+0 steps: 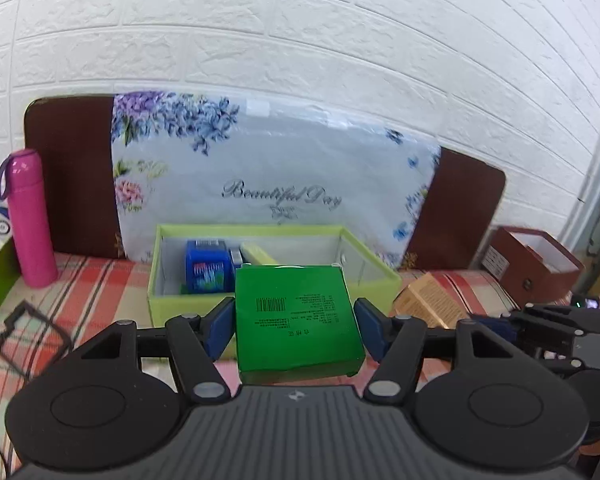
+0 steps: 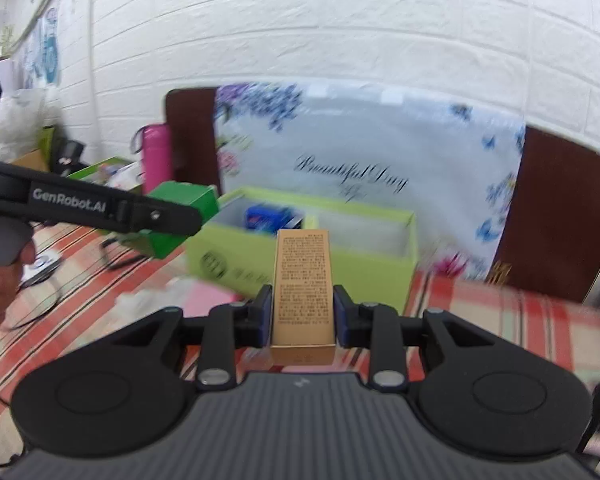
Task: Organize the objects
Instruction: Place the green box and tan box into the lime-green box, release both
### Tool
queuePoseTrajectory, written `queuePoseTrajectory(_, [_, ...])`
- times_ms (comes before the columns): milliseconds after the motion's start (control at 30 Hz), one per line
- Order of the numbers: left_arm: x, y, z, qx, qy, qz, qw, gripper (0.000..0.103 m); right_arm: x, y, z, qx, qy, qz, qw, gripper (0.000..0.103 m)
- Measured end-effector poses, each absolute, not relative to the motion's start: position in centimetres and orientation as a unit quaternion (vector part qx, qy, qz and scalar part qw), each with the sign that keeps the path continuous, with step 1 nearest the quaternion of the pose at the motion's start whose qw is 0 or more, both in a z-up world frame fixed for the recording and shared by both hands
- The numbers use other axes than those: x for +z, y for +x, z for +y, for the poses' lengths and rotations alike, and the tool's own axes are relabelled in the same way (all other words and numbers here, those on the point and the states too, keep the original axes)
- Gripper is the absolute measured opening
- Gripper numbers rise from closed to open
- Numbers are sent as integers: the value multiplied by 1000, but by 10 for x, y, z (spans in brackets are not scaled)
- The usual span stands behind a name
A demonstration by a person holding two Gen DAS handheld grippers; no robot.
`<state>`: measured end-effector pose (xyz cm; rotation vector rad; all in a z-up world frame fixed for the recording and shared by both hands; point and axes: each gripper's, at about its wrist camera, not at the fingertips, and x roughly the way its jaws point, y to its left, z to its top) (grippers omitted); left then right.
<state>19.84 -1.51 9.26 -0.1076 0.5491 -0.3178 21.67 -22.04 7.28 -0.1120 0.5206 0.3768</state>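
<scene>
My left gripper (image 1: 295, 322) is shut on a flat green box (image 1: 296, 320), held above the bed just in front of the open lime-green storage box (image 1: 188, 300). Inside that box lie a blue packet (image 1: 206, 266) and a pale yellow item (image 1: 258, 254). My right gripper (image 2: 302, 314) is shut on a tall gold carton (image 2: 303, 292), held in front of the same lime-green box (image 2: 300, 260). The left gripper with its green box (image 2: 180, 216) shows at the left of the right wrist view. The gold carton (image 1: 430, 300) shows at the right of the left wrist view.
A pink bottle (image 1: 30, 216) stands at the left by the brown headboard (image 1: 72, 184). A floral packaged pillow (image 1: 276, 176) leans on the wall behind the box. A brown open box (image 1: 534, 264) sits at the right. Black glasses (image 1: 28, 332) lie on the plaid sheet.
</scene>
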Motion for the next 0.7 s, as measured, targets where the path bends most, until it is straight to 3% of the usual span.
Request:
queuePoseTrajectory(300, [90,305,-40,-151,-96,315,932,66,56,329,-220,131,-65,273,951,30])
queuePoseTrajectory(633, [45,371,-65,-144,-113,343,921,67,6,376,-210,138,-84,305,938,30])
queuePoseTrajectory(700, [40,374,-66,-140,-111,333,926,82,0,379,-209,146,-90,311,935,31])
